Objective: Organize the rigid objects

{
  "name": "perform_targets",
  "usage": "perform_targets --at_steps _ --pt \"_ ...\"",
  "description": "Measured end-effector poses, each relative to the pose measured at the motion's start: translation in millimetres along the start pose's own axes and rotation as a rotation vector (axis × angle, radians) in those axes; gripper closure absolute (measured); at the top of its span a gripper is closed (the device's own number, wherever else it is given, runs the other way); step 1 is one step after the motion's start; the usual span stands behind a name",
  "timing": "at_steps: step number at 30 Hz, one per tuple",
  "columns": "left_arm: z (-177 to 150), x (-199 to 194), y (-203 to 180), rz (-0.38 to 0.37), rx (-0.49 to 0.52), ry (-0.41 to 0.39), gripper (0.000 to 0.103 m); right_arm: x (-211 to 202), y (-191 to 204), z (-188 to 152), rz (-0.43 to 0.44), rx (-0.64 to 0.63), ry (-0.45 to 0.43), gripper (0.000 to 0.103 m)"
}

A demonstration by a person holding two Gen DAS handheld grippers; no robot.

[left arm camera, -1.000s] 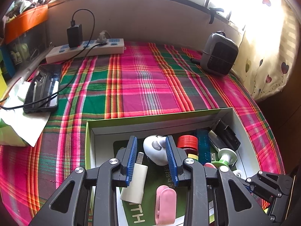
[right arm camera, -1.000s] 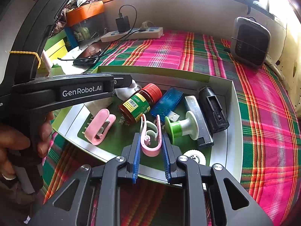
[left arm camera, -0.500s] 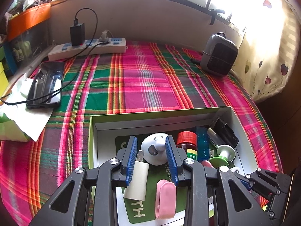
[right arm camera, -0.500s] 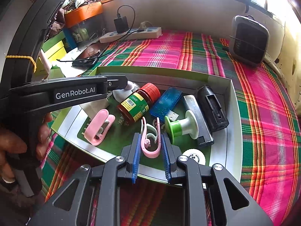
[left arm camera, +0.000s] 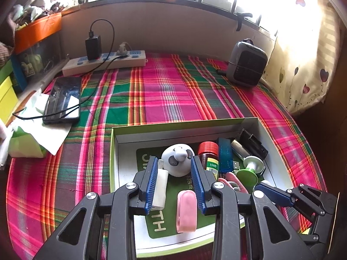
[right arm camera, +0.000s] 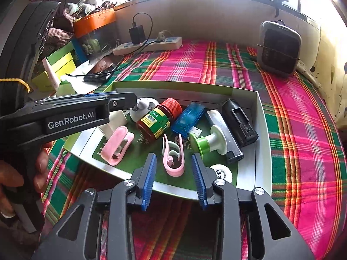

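Our right gripper has just been opening; the pink clip lies loose between its pads in the box, touching neither. Our left gripper hangs part open over the box, holding nothing. The red-capped bottle sits at eleven o'clock from the clip (very close), so a careless withdrawal could knock it

In your right wrist view the left gripper covers much of the panda figure and white plug at ten o'clock of the tray, while your hand runs off the nine o'clock edge and the bottle label's print is too small to read.
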State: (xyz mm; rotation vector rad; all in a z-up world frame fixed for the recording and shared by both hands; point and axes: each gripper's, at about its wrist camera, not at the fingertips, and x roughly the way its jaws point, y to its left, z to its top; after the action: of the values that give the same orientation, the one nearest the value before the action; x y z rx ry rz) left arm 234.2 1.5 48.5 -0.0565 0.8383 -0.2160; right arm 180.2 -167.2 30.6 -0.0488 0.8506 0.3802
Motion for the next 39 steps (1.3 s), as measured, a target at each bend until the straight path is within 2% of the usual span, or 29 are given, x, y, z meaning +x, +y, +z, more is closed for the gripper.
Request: perform_targets --at_steps 6,8,14,17,22,23,24,25,26,39 --pt "-8.8 -19.9 -4.3 0.027 0.013 -0.036 0.071 -9.7 0.7 -3.4 -0.004 0.014 -0.021 0.066" --pt "-12.8 -27.9 -7.7 0.045 0.028 -0.058 0.066 -14.1 0.1 -4.5 -0.005 0.023 -0.034 0.066" --pt "-25.7 -46.5 -11.0 0.034 0.02 -0.071 0.066 -24.4 0.4 -9.6 -0.014 0.036 -0.054 0.066" --pt "-34.7 -56.1 -14.4 0.073 0.033 -0.096 0.066 -28.9 0.9 -12.3 -0.024 0.039 -0.063 0.065" --pt "-52.1 -66.9 -16.7 0.065 0.012 -0.094 0.066 -36.8 3.5 -20.2 -0.04 0.036 -0.069 0.065" --pt "-55.8 -68.9 -18.3 0.079 0.016 -0.098 0.065 -38.0 4.0 -21.9 -0.042 0.035 -0.07 0.063" --pt "-58.6 -70.4 -19.3 0.087 0.024 -0.102 0.065 -38.8 4.4 -23.1 -0.045 0.036 -0.071 0.057" --pt "-61.4 -71.0 -20.1 0.087 0.027 -0.099 0.065 -40.2 4.6 -25.4 -0.048 0.039 -0.072 0.052" --pt "-64.7 -71.5 -19.9 0.086 0.021 -0.091 0.065 -41.2 4.7 -26.9 -0.047 0.041 -0.074 0.051" --pt "-105.4 -60.9 -21.1 0.101 -0.011 -0.008 0.065 -39.8 0.1 -54.5 -0.087 0.057 -0.031 0.051"
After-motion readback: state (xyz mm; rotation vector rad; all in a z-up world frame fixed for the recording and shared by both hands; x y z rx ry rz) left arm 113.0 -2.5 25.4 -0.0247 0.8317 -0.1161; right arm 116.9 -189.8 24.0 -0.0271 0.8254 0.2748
